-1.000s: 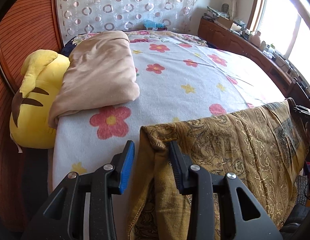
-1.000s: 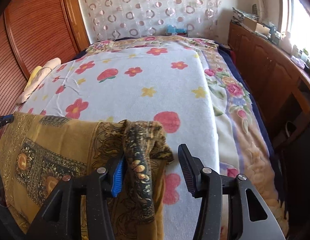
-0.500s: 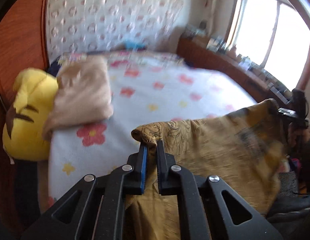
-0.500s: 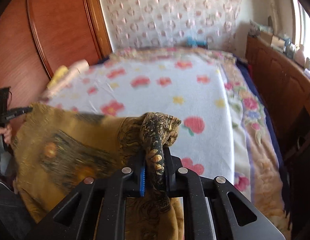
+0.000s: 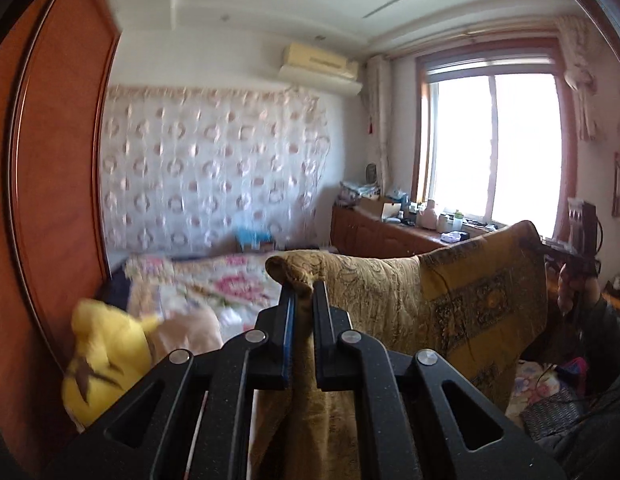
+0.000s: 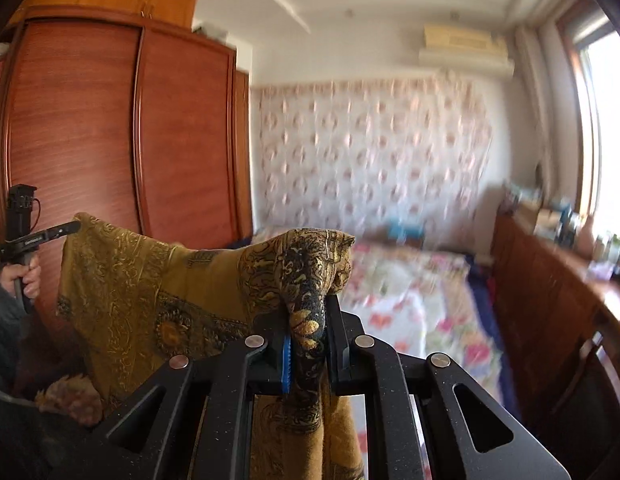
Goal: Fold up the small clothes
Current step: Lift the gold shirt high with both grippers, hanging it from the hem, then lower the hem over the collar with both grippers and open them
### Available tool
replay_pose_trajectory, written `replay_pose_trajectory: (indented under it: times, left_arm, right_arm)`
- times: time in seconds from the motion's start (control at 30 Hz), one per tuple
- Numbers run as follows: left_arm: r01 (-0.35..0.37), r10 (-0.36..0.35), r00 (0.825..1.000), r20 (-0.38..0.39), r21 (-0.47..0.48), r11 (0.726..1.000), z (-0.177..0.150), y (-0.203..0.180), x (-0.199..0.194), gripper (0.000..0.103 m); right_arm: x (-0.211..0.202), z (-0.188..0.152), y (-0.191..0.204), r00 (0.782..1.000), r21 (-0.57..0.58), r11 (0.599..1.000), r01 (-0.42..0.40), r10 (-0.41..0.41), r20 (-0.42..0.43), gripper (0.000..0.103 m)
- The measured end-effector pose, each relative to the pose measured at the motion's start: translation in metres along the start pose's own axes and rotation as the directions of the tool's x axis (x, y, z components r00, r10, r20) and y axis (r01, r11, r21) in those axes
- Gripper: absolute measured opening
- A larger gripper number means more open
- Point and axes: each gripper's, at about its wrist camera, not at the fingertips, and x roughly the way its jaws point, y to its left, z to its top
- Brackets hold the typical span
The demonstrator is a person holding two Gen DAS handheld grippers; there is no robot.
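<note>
bedroom, with a flowered bed (image 5: pixel 214 284) low at 7 o'clock under a patterned curtain. left gripper (image 5: pixel 303 300) is clamped on one top corner of the mustard paisley cloth (image 5: pixel 450 300); right gripper (image 6: pixel 310 312) is clamped on the other, bunched corner. the cloth hangs stretched between them, off the bed. step looks like the lift and spread; next it likely needs lowering flat onto the bed, corners level and taut.

Blurred: far bed (image 5: pixel 214 280), yellow plush toy (image 5: pixel 106 352) at near left, patterned curtain (image 6: pixel 370 160). Cut off below by both views' edges: golden cloth (image 5: pixel 450 300). Too small to tell: clutter on the right-hand counter (image 5: pixel 410 216).
</note>
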Motion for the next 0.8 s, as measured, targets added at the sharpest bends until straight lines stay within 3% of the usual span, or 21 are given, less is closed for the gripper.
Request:
replay_pose_trajectory:
  times: [0.2,0.43,0.6,0.8]
  left_arm:
    - [-0.051,0.038,0.992,0.12,0.101,0.994,0.063,-0.008,-0.025,0.008]
    - [-0.123,0.106,0.981,0.161,0.103,0.987,0.095,0.016,-0.022,0.008]
    - [-0.193,0.178,0.975,0.135,0.109,0.975,0.104,0.039,0.008,0.008]
    - [-0.253,0.253,0.967,0.016,0.101,0.962,0.085,0.076,0.076,0.008]
  right_arm:
    - [-0.034,0.065,0.008,0.991,-0.084,0.996,0.028,-0.016,0.133,0.013]
    - [-0.032,0.111,0.016,0.985,-0.164,0.985,0.045,-0.017,0.171,0.013]
    - [0.007,0.115,0.01,0.988,-0.185,0.978,0.093,-0.067,0.142,0.013]
    - [0.082,0.092,0.015,0.995,-0.156,0.983,0.097,-0.097,0.009,0.013]
